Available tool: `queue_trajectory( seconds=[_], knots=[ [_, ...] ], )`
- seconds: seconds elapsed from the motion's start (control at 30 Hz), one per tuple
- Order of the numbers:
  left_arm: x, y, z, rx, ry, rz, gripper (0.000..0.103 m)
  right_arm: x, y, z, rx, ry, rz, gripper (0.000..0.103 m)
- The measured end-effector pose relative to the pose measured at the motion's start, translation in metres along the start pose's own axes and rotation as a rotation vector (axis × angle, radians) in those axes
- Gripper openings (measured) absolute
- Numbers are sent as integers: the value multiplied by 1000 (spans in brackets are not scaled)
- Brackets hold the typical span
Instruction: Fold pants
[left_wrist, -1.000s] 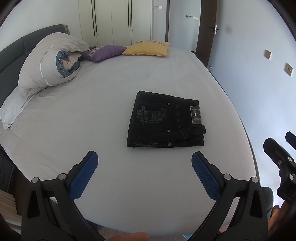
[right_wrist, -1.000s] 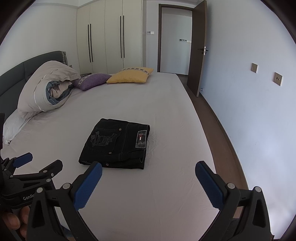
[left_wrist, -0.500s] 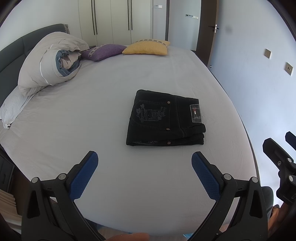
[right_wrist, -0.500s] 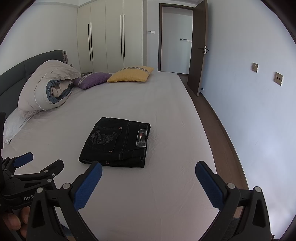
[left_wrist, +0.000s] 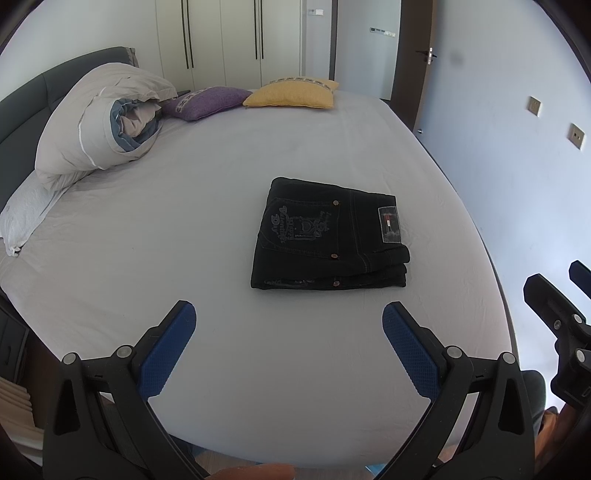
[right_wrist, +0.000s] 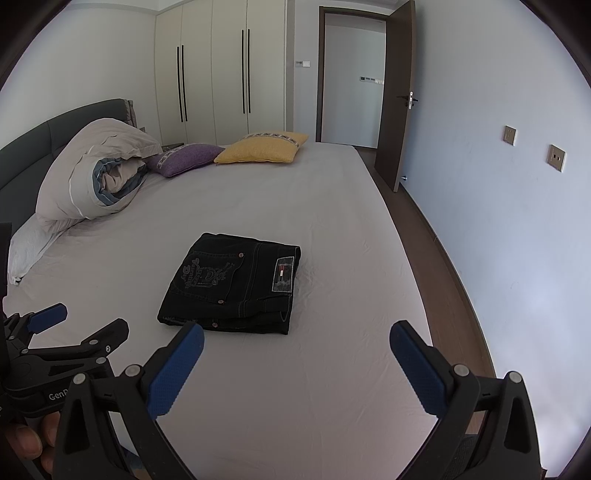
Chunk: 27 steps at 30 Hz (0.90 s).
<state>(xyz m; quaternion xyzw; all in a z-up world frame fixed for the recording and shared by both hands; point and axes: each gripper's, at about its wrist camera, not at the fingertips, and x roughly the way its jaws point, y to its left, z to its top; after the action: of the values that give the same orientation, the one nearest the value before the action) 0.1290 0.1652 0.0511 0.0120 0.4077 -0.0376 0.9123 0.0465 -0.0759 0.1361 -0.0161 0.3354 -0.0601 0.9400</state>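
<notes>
Left tongs (left_wrist: 289, 334) and right tongs (right_wrist: 296, 354) both wide open, gripping nothing. Pants (left_wrist: 328, 236) folded on bed (left_wrist: 184, 221), ahead of both.

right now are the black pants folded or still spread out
Folded. The black pants lie as a compact rectangle on the bed, with stacked layers showing at the near edge.

Home bedroom. Wide bed (right_wrist: 332, 229) under pale grey sheet, dark padded headboard (right_wrist: 29, 147) along left edge. Rolled duvet (right_wrist: 92, 177), purple cushion (right_wrist: 184, 158), yellow cushion (right_wrist: 266, 147) near far left corner. Tall built-in wardrobe (right_wrist: 221, 74) on far wall, open dark door (right_wrist: 395, 92), wall sockets (right_wrist: 556, 158), wood floor.
</notes>
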Motion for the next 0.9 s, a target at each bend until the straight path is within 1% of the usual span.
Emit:
queue_trajectory(
  seconds=[0.7, 0.9],
  knots=[
    [1, 4, -4, -5, 21, -5, 103, 3, 1, -2, -7, 5, 2, 103],
    [-1, 5, -4, 12, -1, -9, 103, 7, -3, -8, -7, 11, 3, 103]
  ],
)
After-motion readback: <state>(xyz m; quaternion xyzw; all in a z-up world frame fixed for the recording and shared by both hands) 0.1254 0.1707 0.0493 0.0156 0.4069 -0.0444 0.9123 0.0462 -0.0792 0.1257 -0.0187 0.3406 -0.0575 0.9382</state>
